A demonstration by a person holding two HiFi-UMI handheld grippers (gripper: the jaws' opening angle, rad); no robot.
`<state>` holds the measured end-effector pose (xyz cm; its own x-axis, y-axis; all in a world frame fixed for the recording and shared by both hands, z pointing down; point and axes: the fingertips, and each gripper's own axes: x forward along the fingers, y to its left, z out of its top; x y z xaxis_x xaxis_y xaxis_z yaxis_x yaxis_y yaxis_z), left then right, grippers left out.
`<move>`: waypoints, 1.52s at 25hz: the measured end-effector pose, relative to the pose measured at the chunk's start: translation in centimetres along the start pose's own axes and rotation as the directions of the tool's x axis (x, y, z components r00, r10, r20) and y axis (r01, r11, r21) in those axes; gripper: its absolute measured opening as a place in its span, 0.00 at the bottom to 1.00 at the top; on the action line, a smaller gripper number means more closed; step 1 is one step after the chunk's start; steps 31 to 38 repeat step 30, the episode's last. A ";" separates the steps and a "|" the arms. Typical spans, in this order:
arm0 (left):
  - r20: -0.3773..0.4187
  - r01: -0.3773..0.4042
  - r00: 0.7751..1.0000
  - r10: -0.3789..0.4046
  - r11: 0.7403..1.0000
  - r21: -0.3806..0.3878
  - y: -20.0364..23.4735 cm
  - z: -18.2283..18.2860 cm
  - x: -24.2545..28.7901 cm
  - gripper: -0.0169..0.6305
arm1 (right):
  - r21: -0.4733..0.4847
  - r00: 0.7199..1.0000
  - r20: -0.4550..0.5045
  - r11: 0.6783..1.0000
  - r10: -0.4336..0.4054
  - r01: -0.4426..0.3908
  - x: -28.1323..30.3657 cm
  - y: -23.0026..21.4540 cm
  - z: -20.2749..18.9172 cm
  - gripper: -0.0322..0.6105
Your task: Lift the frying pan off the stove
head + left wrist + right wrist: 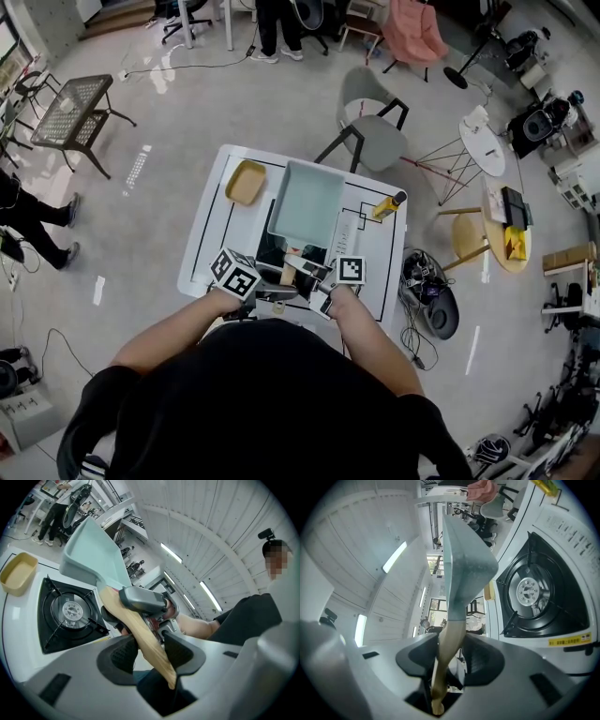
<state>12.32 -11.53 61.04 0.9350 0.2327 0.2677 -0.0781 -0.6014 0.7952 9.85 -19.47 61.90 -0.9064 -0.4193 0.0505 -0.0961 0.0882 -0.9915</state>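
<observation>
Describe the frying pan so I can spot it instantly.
On the white table mid-room, look above the black stove. The frying pan is square, pale teal, its wooden handle clamped by the left gripper and right gripper. Unlike the smaller tan dish beside it, it is off the table.

Right gripper [450,660]: jaws closed on wooden handle [449,639], pads pressing both sides. Handle runs up into pale blue-green frying pan [466,559]. Pan left of stove burner [532,591], clear of it, no contact. Burner: black grate, silver cap, uncovered. Yellow label [569,640] below burner. White stove top [562,527] above burner.
</observation>
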 end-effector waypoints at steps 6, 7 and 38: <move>-0.008 0.001 1.000 -0.001 1.000 0.001 -0.1 0.2 0.3 0.31 | -0.002 1.000 0.001 1.000 0.003 -0.003 -0.4 0.1 0.2 0.31; -0.008 0.001 1.000 -0.001 1.000 0.000 -0.2 0.2 0.3 0.31 | -0.009 1.000 -0.002 1.000 0.000 0.000 -0.4 0.1 0.3 0.31; -0.014 0.007 1.000 -0.007 1.000 -0.013 0.3 -0.2 0.9 0.31 | 0.006 1.000 -0.010 1.000 -0.023 0.023 -0.9 -1.1 0.1 0.31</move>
